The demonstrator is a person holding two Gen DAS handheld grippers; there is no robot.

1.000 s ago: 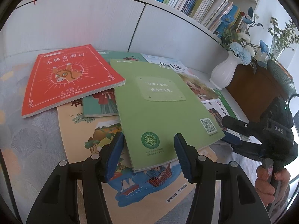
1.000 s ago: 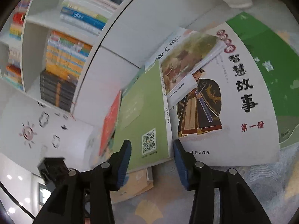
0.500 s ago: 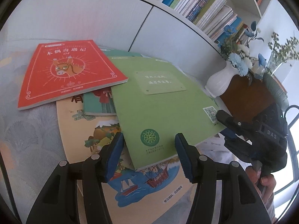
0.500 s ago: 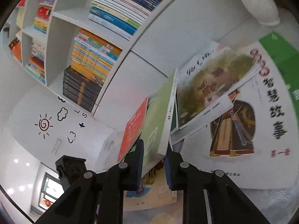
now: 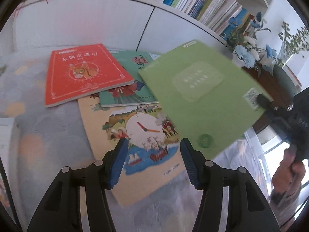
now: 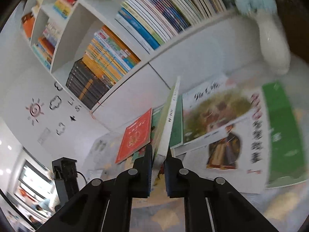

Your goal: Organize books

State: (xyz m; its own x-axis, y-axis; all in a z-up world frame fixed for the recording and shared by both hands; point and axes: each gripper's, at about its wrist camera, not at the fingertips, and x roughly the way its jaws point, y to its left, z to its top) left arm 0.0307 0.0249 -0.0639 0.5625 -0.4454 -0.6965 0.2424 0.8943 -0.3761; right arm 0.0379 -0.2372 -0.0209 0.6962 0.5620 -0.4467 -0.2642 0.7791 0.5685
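Observation:
A light green book (image 5: 202, 96) hangs tilted above the table, lifted by its right corner. My right gripper (image 6: 159, 150) is shut on it, jaws closing tight, pads pressing both covers; the book shows edge-on (image 6: 168, 119) there. In the left wrist view the right gripper (image 5: 270, 104) grips near the book's code patch. My left gripper (image 5: 153, 150) stands open and holds nothing, over a beige book with a clock picture (image 5: 139, 135). A red book (image 5: 83, 75) and a teal book (image 5: 127, 92) lie behind it.
A white book with a robed figure (image 6: 231, 145) and a darker green book (image 6: 282, 131) lie at the right. A white vase (image 6: 274, 44) with blue flowers (image 5: 243, 54) stands at the back right. Filled bookshelves (image 6: 115, 48) rise behind the table. A hand (image 5: 289, 170) holds the right gripper.
My right gripper closed on the green book's corner and raised it off the pile, tilting it and uncovering the clock book. My left gripper rose slightly, still open.

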